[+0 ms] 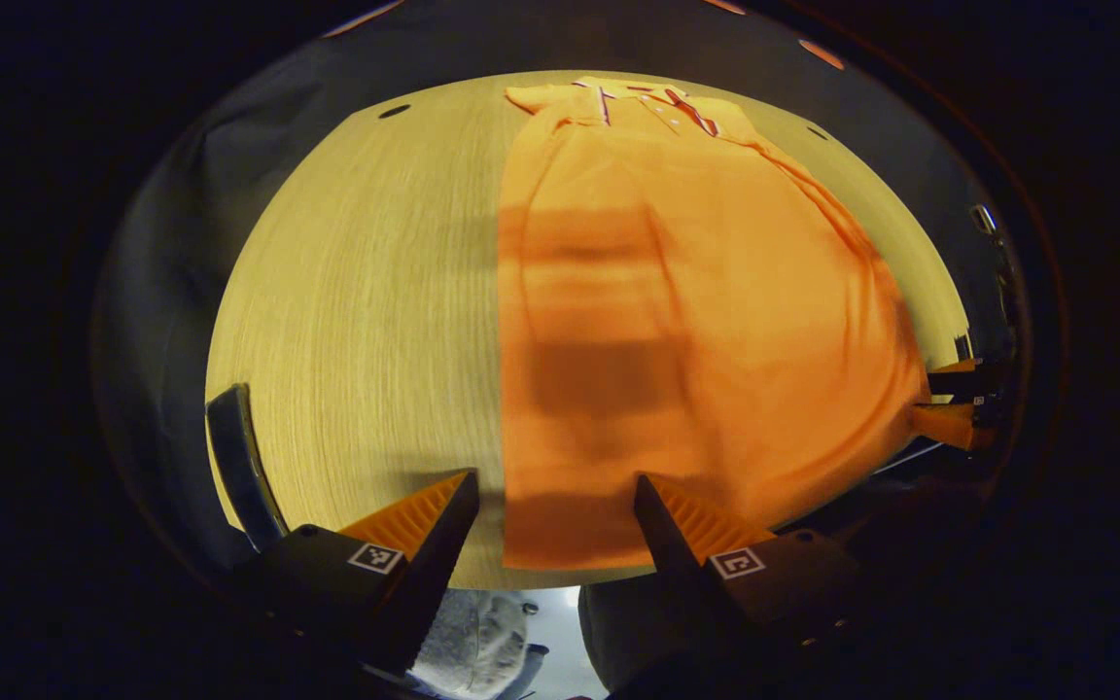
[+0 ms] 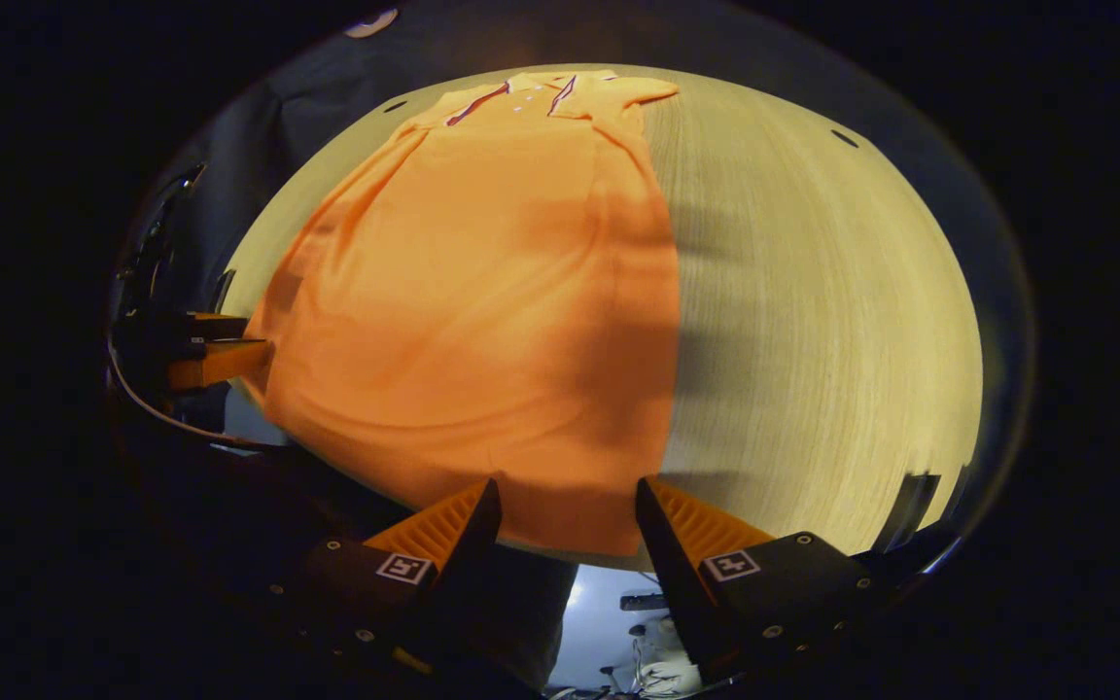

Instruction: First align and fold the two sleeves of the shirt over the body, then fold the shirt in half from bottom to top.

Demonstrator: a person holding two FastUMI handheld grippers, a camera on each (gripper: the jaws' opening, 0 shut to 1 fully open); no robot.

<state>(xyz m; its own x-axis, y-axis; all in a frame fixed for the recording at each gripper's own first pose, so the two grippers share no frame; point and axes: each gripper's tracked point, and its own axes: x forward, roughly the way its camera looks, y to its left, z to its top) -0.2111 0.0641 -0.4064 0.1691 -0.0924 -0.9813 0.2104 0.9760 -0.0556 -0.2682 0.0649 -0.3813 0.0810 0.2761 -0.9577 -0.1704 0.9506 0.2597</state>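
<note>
both sleeves look tucked over the body of the orange shirt [image 1: 677, 321], though the folds are hard to trace under heavy shadow. shirt lies flat on the pale wooden tabletop [image 1: 366, 311], collar [image 1: 647, 102] at the far edge, hem near us. left gripper [image 1: 556, 506] spread wide over the hem's left corner, gripping nothing. right gripper [image 2: 568, 510] spread too, over the hem's right corner. a dark chair back [image 1: 239, 457] pokes up beside the near table edge.
</note>
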